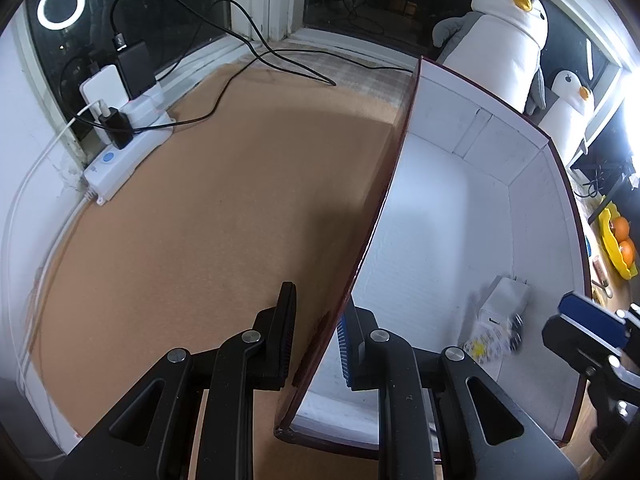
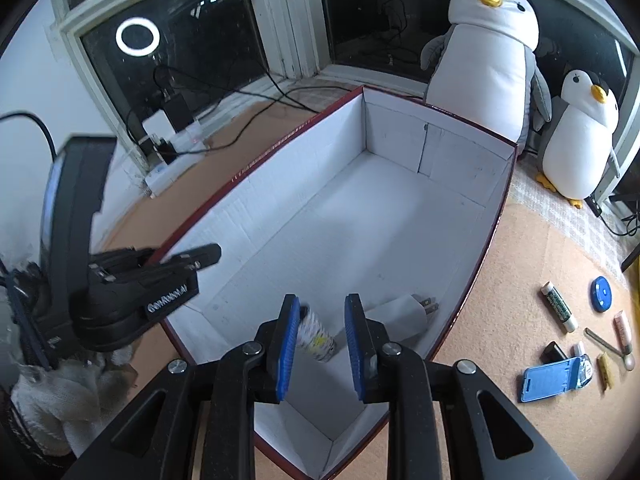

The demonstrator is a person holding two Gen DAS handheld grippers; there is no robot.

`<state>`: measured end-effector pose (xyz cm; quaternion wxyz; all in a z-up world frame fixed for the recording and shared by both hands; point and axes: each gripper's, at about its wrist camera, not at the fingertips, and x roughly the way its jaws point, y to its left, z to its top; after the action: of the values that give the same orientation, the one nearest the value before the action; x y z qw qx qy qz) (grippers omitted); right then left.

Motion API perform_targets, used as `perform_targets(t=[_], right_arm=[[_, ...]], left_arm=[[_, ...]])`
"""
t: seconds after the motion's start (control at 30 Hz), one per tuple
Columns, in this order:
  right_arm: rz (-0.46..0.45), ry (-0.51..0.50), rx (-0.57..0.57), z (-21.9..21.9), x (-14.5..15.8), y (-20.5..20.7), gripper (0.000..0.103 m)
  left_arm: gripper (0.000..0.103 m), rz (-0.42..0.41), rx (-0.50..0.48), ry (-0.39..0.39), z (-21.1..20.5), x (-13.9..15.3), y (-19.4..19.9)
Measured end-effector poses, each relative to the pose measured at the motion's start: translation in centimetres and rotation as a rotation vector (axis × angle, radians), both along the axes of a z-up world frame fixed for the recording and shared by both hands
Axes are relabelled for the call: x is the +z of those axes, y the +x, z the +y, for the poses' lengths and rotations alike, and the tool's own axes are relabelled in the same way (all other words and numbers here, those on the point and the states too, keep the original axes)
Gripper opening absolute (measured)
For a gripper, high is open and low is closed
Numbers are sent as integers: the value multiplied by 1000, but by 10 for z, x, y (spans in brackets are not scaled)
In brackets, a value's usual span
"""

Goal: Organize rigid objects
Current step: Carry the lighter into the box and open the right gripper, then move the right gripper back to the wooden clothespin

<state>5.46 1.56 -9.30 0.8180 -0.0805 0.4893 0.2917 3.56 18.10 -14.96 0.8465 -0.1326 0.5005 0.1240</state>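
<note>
A large box with white inside walls (image 2: 400,140) and a dark red rim stands on the brown mat. My left gripper (image 1: 316,340) is shut on the box's left wall (image 1: 384,200), one finger outside and one inside; it also shows in the right wrist view as the left gripper (image 2: 188,258). My right gripper (image 2: 322,344) hangs open over the box's near end. Under it, on the box floor, a small white patterned tube (image 2: 316,338) shows blurred, close to the left pad. A white charger plug (image 2: 404,314) lies beside it. In the left wrist view the plug (image 1: 504,300), the tube (image 1: 494,344) and the right gripper (image 1: 588,328) appear.
Right of the box, several small items lie on the mat: a blue phone stand (image 2: 550,380), a blue disc (image 2: 601,294), a white stick (image 2: 559,311), a pink tube (image 2: 622,330). Two plush penguins (image 2: 488,60) stand behind. A power strip (image 1: 124,156) with cables sits far left.
</note>
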Motion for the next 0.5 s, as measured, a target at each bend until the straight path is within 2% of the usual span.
perform_targets(t=[0.03, 0.1, 0.3, 0.5], right_arm=[[-6, 11, -8, -3, 2, 0, 53], [-31, 29, -20, -8, 9, -1, 60], [-38, 62, -33, -21, 19, -1, 64], [-46, 88, -68, -46, 26, 1, 65]], left_arm=[[18, 1, 0, 0, 0, 0, 0], [18, 3, -2, 1, -1, -1, 1], [18, 7, -3, 9, -3, -1, 1], [18, 8, -4, 15, -3, 0, 0]])
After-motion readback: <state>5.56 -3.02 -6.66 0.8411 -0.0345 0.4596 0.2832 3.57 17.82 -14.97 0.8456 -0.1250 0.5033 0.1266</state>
